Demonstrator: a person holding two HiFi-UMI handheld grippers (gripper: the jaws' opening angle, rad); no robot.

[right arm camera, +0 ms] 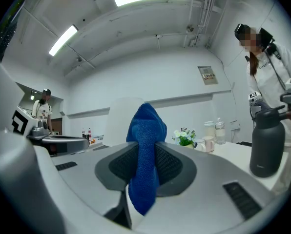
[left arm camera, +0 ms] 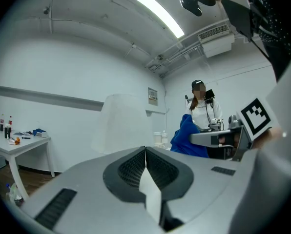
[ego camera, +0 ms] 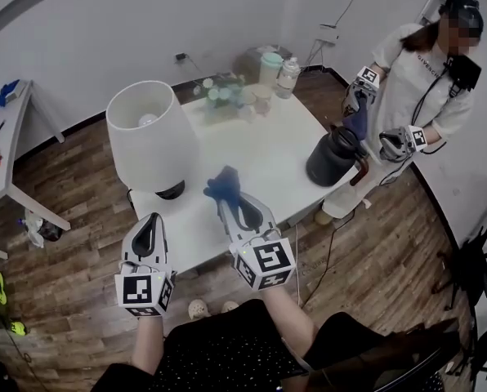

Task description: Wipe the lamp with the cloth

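My left claw (ego camera: 151, 223) is clenched on nothing, hanging low in front of me. My right claw (ego camera: 230, 205) is clamped on the blue cloth (right arm camera: 146, 130), which sticks up past the tips over the near edge of the white counter (ego camera: 276, 158). Just beyond and to the left, the table lamp (ego camera: 149, 135) stands on the counter's near left corner, apart from the cloth, so I judge I am at the approach. Next I should carry the cloth left onto the white shade with light pressure, lest the lamp tip.
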